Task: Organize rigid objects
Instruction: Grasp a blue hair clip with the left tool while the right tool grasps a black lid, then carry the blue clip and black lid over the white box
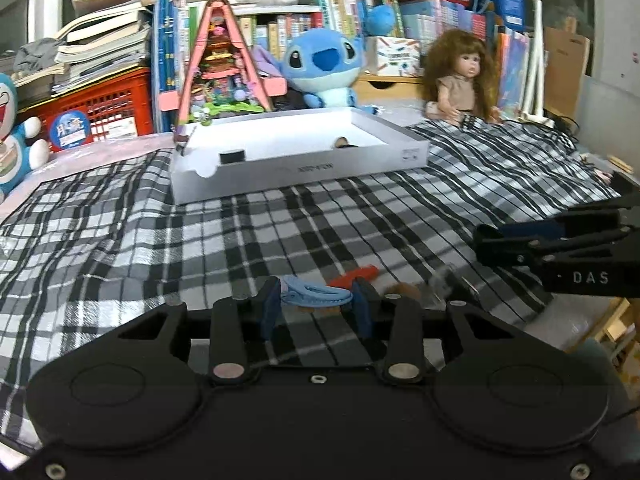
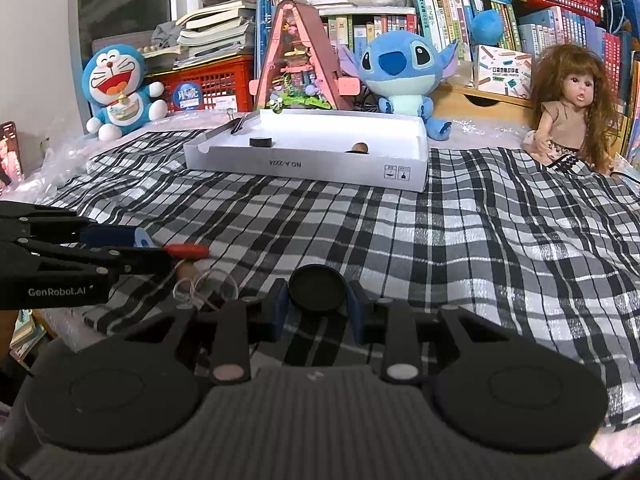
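My left gripper (image 1: 315, 303) is shut on a light blue hair clip (image 1: 316, 295) low over the checked cloth. A red-orange object (image 1: 356, 275) and a brown piece (image 1: 402, 291) lie just beyond it. My right gripper (image 2: 318, 300) is shut on a round black lid (image 2: 317, 289). The white shallow box (image 1: 296, 168) lies ahead, holding a black puck (image 1: 232, 157) and a brown piece (image 1: 343, 143); it also shows in the right wrist view (image 2: 312, 166). The left gripper enters the right wrist view at the left (image 2: 142, 240).
A pink A-frame toy house (image 2: 298, 60), a Stitch plush (image 2: 400, 76), a Doraemon plush (image 2: 118, 88) and a doll (image 2: 568, 108) stand behind the box. A red crate (image 1: 96, 108) and book stacks line the back. A clear ring item (image 2: 208, 286) lies near the cloth's left edge.
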Motion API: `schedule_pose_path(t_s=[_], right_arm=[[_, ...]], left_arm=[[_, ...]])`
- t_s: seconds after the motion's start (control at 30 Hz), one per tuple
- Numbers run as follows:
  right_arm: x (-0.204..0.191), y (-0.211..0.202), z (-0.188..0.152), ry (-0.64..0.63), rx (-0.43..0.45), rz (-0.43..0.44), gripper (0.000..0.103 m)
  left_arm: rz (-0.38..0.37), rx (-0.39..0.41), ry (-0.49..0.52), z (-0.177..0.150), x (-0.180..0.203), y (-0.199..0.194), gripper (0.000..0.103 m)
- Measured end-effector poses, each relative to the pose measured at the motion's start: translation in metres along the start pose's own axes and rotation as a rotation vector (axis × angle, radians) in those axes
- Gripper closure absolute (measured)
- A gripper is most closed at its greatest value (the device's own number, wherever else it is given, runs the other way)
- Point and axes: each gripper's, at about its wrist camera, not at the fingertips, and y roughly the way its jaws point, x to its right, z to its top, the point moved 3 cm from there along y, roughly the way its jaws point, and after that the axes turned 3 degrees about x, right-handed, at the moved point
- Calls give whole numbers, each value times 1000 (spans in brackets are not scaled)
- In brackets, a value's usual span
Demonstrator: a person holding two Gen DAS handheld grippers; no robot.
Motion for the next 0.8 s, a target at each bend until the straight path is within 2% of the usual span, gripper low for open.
schedule_pose_path(t_s=[0.8], right_arm=[[13,32,52,66,-8,-45,66]], left_arm=[[29,24,-106,56,-34,27,67]])
